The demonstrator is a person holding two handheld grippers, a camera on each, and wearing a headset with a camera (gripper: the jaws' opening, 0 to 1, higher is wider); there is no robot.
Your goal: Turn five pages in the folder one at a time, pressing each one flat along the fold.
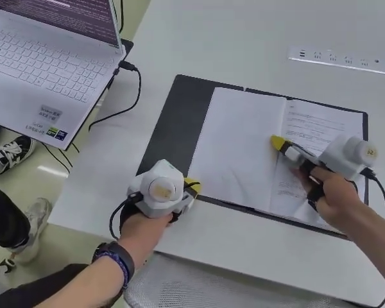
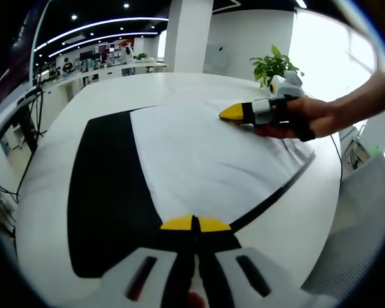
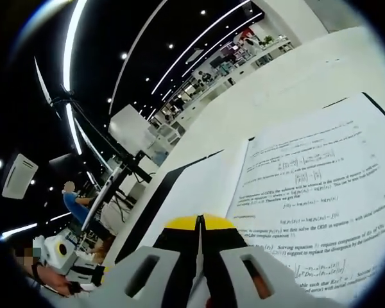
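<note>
Right claw (image 1: 278,142) low at folder (image 1: 179,119) fold, left claw (image 1: 192,187) at its edge

One folder (image 1: 179,115). Two open pages: blank page (image 1: 237,144), printed page (image 1: 321,125). Two grippers: left gripper (image 1: 191,187), right gripper (image 1: 277,142). One laptop (image 1: 45,58). One power strip (image 1: 343,61). One potted plant (image 2: 273,64). Two shoes (image 1: 9,155). One wristband (image 1: 115,256).

the black folder (image 1: 179,122) lies open and flat on the white table (image 1: 244,45) — blank left page (image 1: 237,141), printed right page (image 1: 321,128).
</note>
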